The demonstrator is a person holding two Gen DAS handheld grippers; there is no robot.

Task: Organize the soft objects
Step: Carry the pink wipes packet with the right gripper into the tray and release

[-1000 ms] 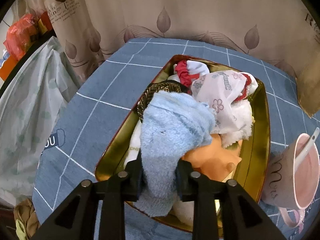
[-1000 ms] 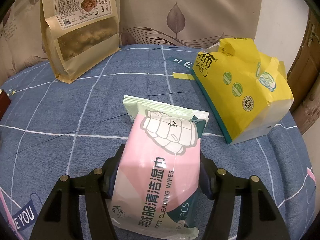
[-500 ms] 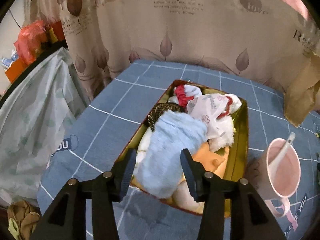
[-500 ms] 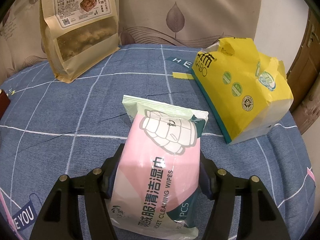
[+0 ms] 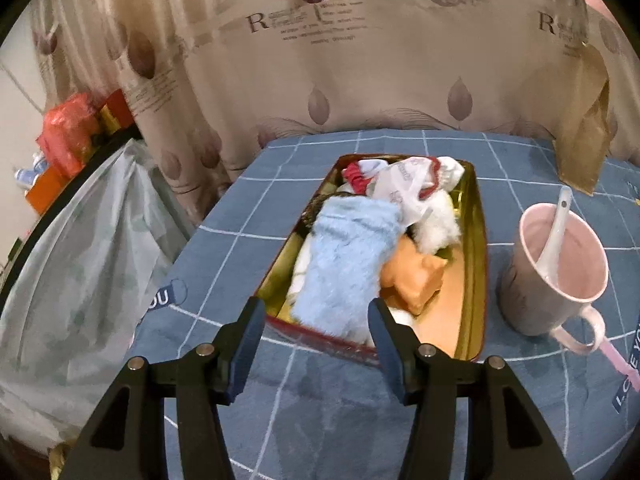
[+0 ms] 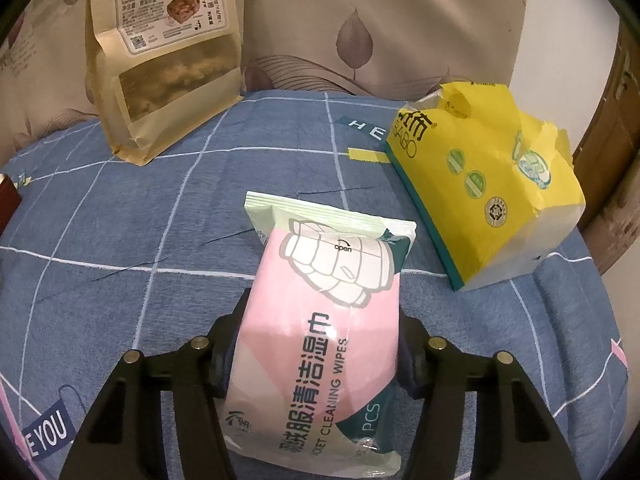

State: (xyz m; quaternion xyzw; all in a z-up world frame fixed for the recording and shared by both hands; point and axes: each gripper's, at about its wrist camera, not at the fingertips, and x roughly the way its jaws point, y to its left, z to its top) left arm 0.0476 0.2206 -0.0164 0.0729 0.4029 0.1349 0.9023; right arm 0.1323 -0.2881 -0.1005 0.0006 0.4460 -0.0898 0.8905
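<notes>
The fluffy light-blue sock (image 5: 344, 264) lies in the gold rectangular tin (image 5: 478, 280) at twelve o'clock of the left gripper (image 5: 316, 334) — jaws opening, empty — while the right gripper (image 6: 320, 344), closing, pinches the pink wet-wipes pack (image 6: 320, 332), unplaced.

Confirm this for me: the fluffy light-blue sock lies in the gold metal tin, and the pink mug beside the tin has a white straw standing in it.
Wrong on one count: the left wrist view shows a white spoon, not a straw, standing in the pink mug. The fluffy light-blue sock does lie in the gold metal tin.
</notes>
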